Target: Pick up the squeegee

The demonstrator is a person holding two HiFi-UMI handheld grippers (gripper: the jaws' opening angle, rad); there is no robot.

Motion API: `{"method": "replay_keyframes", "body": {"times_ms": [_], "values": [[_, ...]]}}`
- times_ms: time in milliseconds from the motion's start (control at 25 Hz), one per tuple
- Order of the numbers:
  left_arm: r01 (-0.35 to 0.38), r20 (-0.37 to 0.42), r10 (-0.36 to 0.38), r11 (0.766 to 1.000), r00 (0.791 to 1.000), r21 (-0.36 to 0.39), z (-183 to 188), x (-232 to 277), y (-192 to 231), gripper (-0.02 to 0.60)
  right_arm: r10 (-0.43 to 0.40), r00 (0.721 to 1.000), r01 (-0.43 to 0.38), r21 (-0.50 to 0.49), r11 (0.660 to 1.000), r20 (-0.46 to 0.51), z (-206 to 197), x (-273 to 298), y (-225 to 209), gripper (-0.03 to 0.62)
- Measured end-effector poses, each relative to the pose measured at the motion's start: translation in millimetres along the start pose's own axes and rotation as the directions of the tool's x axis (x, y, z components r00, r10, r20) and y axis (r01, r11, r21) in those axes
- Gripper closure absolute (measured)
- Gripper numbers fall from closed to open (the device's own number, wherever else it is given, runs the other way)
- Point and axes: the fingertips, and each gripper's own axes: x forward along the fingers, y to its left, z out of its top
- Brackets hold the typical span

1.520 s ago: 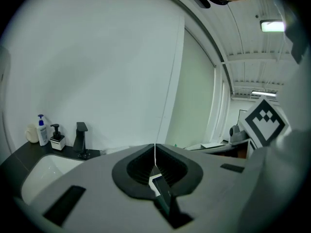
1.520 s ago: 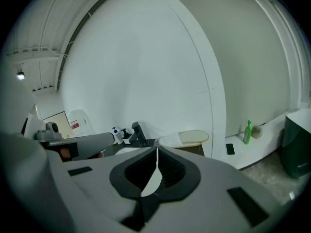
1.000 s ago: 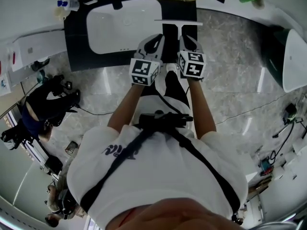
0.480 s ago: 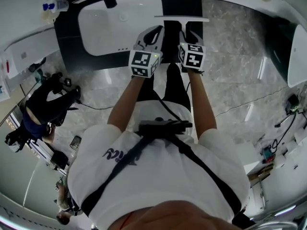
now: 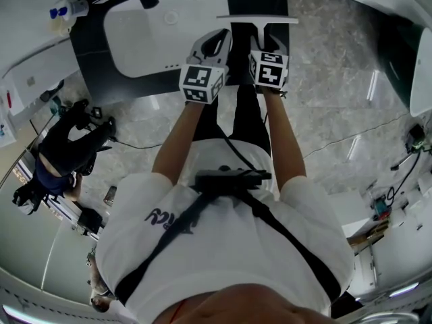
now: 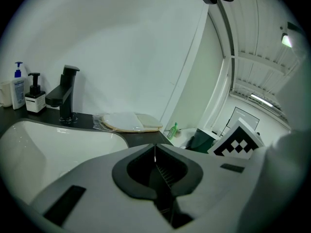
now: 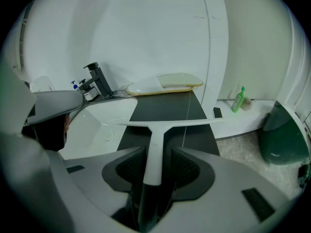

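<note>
My right hand-held gripper (image 7: 158, 152) has just been opening and now stands wide, and the white handle of the squeegee (image 7: 155, 140) runs straight up between the two jaws toward 12 o'clock. There is a dark gap on either side of the handle, so neither pad presses on it. The squeegee lies on the dark table (image 7: 165, 108), its long blade crossing from 9 to 3 o'clock just beyond my fingertips, with the white sink (image 7: 102, 125) at about 10 o'clock and the black faucet (image 7: 97, 79) behind it. My left hand-held gripper (image 6: 155, 166) is closed up tight, pads meeting in a thin line with nothing between them, and it hangs beside the right one over the front edge of the table. From it I see two pump bottles (image 6: 26, 91) at 9 o'clock and a flat pale bundle in clear wrap (image 6: 129, 122) at 12 o'clock. The lower end of the handle sinks into the shadow between my right jaws, where it turns dark, and I cannot tell where it ends or whether it rests on anything there. In the head view my right hand-held gripper covers the handle, so only the blade shows. A small green bottle (image 7: 238, 100) at 2 o'clock is too small to read.
</note>
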Motion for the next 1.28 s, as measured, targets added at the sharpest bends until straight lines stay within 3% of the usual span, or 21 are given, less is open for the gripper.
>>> {"method": "replay_keyframes", "body": {"times_ms": [320, 400, 640, 1040, 1280], "values": [[-0.003, 0.012, 0.003, 1.0, 1.0, -0.015, 8.1, -7.1, -1.0, 0.566, -0.058, 0.998, 0.058, -0.024, 0.998, 0.008, 1.9, 0.5, -4.1, 0.45], [-0.012, 0.019, 0.012, 1.0, 1.0, -0.026, 11.5, -11.2, 0.8, 0.566, -0.067, 0.998, 0.067, -0.032, 0.997, 0.004, 0.7, 0.7, -2.2, 0.494], [-0.019, 0.046, 0.021, 0.999, 0.999, -0.036, 25.3, -24.4, -1.1, 0.566, -0.065, 0.998, 0.065, -0.025, 0.998, 0.008, 1.2, -5.9, 3.0, 0.5], [-0.005, 0.117, 0.006, 1.0, 0.993, -0.012, 65.9, -55.4, -14.2, 0.566, -0.051, 0.986, 0.05, 0.007, 0.999, 0.16, 50.0, -66.4, 21.2, 0.5], [-0.031, 0.203, 0.025, 0.999, 0.979, 0.024, 108.3, -78.7, -16.4, 0.566, -0.032, 0.956, 0.029, 0.016, 0.999, 0.293, 102.5, -108.1, 35.7, 0.5]]}}
